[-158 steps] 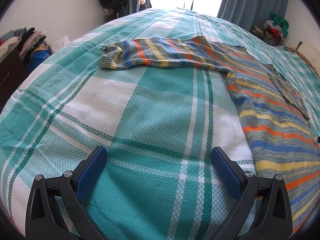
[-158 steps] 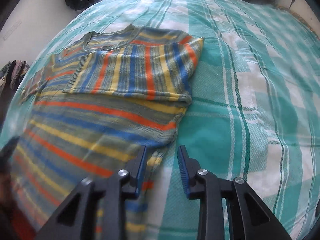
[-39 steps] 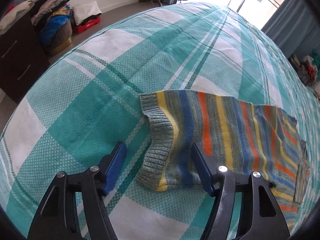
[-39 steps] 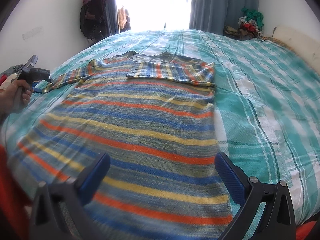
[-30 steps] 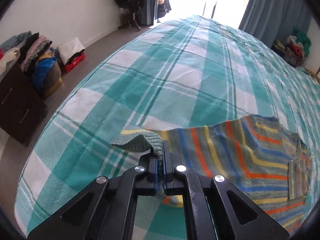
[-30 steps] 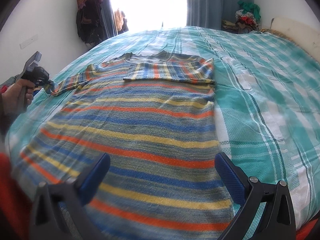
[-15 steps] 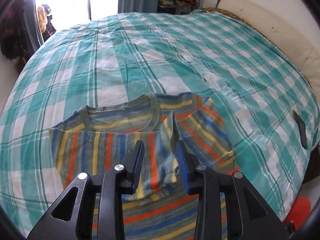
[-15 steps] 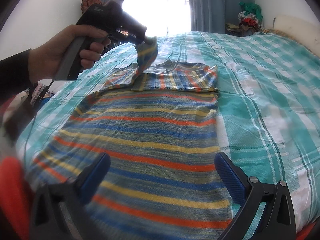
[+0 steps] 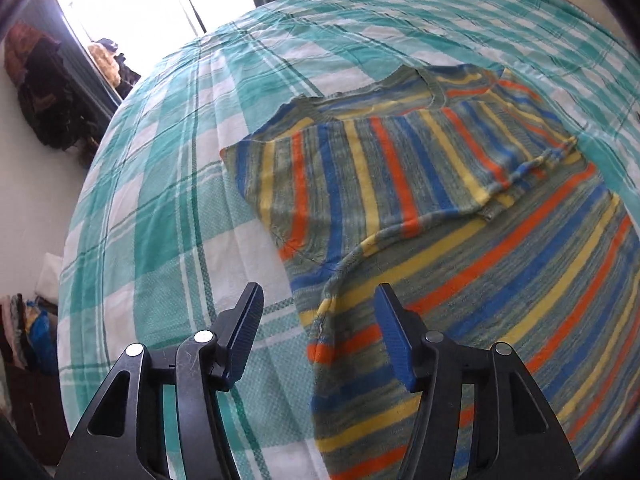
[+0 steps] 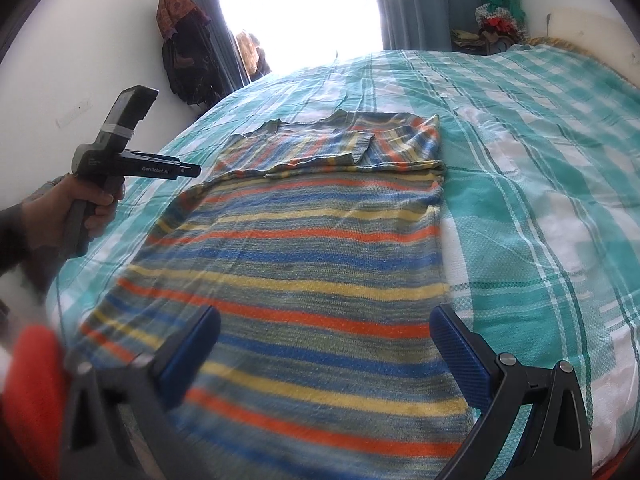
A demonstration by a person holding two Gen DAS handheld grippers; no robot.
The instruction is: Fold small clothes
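Left gripper (image 9: 316,330), jaws just opened and empty, hangs over the near side edge of the striped sweater (image 9: 460,240). Sweater lies flat on the checked bedspread (image 9: 168,200), sleeves folded across the chest, long axis toward the window. Right gripper (image 10: 324,344) gapes wide above its hem.

1. The left claw (image 9: 318,330) has black triangular arms with cut-out windows, round silver screws at the joints, and blue ribbed pads (image 9: 394,340).
2. The right claw (image 10: 326,354) is built alike: black frame, silver screws, blue textured pads (image 10: 458,348).
3. The left claw's grey handle carries white lettering and a taped block on top.
4. The left hand (image 10: 78,210) comes out of a dark sleeve (image 10: 12,240).
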